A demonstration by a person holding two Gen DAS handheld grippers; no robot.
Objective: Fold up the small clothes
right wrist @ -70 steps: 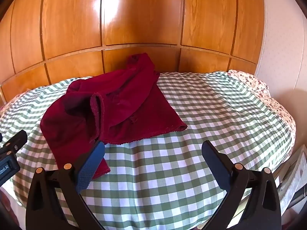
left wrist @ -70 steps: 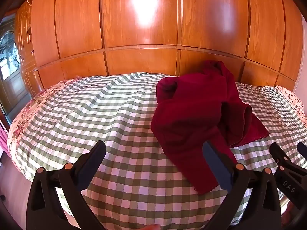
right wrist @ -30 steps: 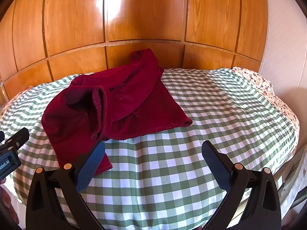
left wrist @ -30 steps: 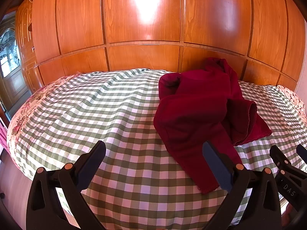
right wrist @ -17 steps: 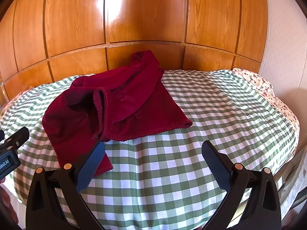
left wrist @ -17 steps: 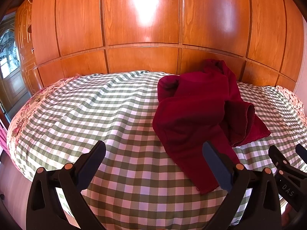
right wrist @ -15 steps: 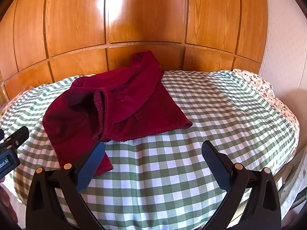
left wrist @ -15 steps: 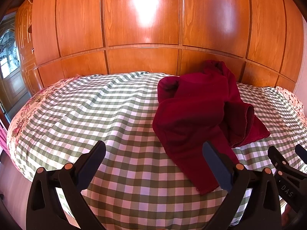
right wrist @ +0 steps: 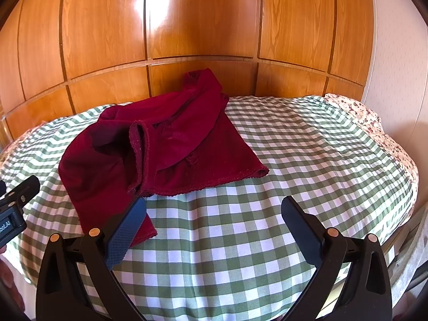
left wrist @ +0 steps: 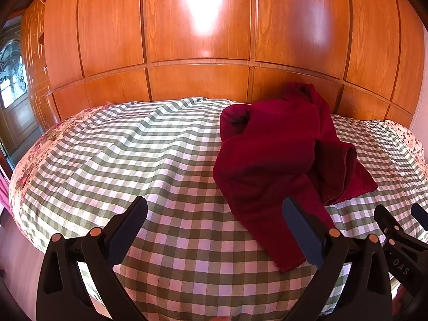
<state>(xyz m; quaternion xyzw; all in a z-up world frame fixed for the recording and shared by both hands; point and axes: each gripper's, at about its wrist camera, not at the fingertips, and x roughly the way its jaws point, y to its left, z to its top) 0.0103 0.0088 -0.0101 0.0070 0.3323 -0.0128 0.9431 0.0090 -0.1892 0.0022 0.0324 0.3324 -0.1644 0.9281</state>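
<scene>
A dark red garment [left wrist: 278,157] lies crumpled on the green-and-white checked bed cover [left wrist: 139,160], with one part reaching up against the wooden wall. In the right wrist view the garment [right wrist: 165,139] lies left of centre, its hem facing me. My left gripper [left wrist: 214,208] is open and empty, held above the near part of the bed, left of the garment's near corner. My right gripper [right wrist: 212,208] is open and empty, just in front of the hem. Each gripper shows at the edge of the other's view.
Glossy wooden wall panels [left wrist: 203,42] rise behind the bed. A floral sheet [right wrist: 374,123] shows at the bed's edges. A doorway [left wrist: 13,101] is at far left. A pale wall [right wrist: 396,53] stands on the right.
Both views shifted only slightly up and down; the garment has not moved and both grippers stay open.
</scene>
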